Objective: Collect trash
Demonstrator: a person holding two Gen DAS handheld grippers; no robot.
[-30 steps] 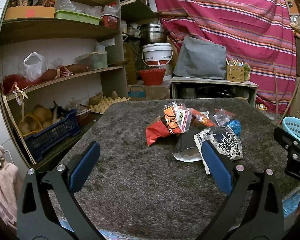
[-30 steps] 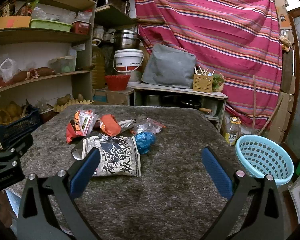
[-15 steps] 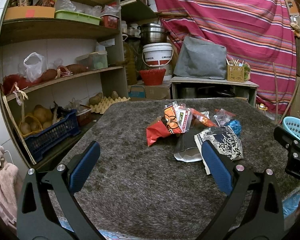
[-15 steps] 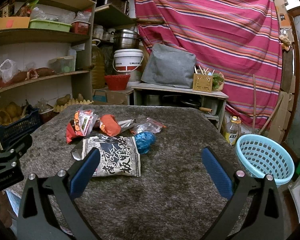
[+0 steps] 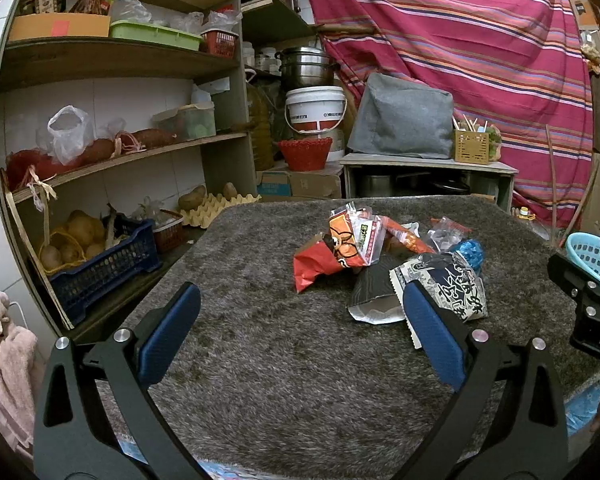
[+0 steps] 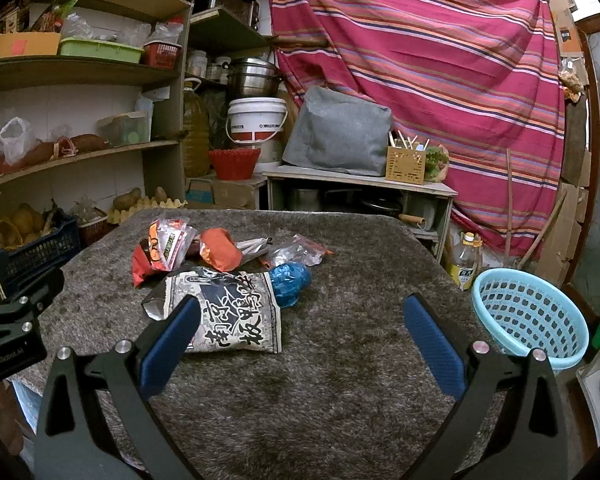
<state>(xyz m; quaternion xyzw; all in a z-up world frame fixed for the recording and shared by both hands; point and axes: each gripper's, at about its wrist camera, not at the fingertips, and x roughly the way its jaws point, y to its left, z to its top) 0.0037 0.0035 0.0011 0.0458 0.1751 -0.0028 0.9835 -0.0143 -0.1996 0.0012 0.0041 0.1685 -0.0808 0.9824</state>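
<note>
Centrally, trash: a loose heap of wrappers on the grey shag-covered table (image 6: pixel 340 380), toward its far-left part as the right wrist camera sees it.
Heap contents: black-and-white printed bag (image 6: pixel 228 316) nearest; crumpled blue wrapper (image 6: pixel 290 282) touching its right edge; red-orange snack packets (image 6: pixel 164 248) and clear plastic bag (image 6: pixel 296 250) behind.
Left gripper (image 5: pixel 300 320): jaws spread wide, holding nothing, above the table's near edge.
Right gripper (image 6: pixel 300 328): likewise wide apart, empty, just short of the printed bag.
Basket: light blue perforated basket (image 6: pixel 532 320) off the table's right side, lower than the top.
Room: wooden shelves (image 5: pixel 112 160) at left with potatoes, bags, crates; striped red cloth (image 6: pixel 440 72) across the back; white bucket (image 6: pixel 256 120) and steel pots beside it.
</note>
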